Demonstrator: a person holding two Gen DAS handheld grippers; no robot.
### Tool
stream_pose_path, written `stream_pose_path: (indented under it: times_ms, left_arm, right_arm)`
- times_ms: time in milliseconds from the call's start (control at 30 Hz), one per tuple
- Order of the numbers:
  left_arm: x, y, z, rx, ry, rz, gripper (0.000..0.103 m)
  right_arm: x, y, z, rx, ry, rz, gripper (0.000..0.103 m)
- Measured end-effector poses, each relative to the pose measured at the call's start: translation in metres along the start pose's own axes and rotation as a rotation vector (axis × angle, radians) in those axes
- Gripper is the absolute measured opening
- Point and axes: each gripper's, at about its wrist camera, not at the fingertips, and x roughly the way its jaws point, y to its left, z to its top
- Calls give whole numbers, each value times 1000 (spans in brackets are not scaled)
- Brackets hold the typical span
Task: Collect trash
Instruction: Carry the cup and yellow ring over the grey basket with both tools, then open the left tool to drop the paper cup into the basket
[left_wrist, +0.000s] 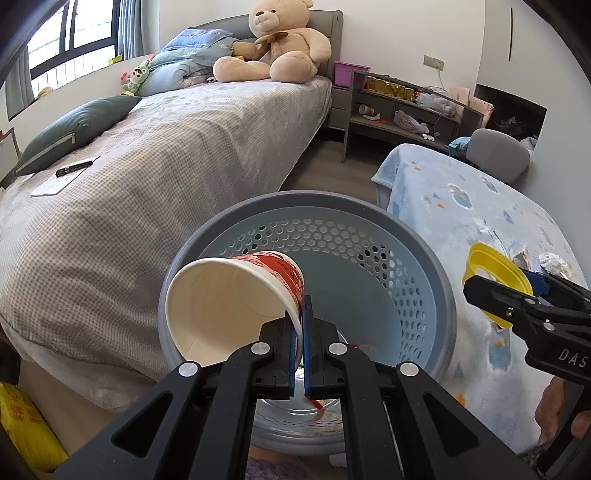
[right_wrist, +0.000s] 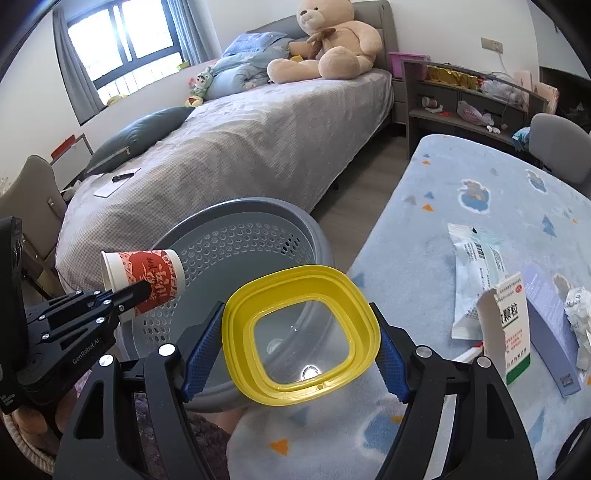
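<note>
My left gripper (left_wrist: 302, 332) is shut on the rim of a red-and-white paper cup (left_wrist: 236, 295), held tilted on its side over the grey perforated basket (left_wrist: 369, 258). The cup (right_wrist: 147, 284) and left gripper (right_wrist: 125, 295) also show in the right wrist view, above the basket (right_wrist: 258, 236). My right gripper (right_wrist: 295, 343) is shut on a yellow-rimmed clear plastic lid (right_wrist: 303, 332), held at the basket's right edge over the blue blanket. In the left wrist view the right gripper (left_wrist: 517, 295) and lid (left_wrist: 495, 269) sit at the right.
A blue patterned blanket (right_wrist: 461, 221) covers the table at right, with a white sachet (right_wrist: 476, 277), a medicine box (right_wrist: 513, 325), a blue card (right_wrist: 550, 321) and crumpled paper (right_wrist: 580, 317). A bed (right_wrist: 240, 147) with a teddy bear (right_wrist: 328, 48) stands behind. A yellow bag (left_wrist: 26, 424) lies at lower left.
</note>
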Motion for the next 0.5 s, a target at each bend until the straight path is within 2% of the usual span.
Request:
stream_pose_path:
  times_ms: [500]
  left_arm:
    - [28,23,4,-57,30,-5,3]
  right_arm:
    - [37,26,21,-53,33,20,72]
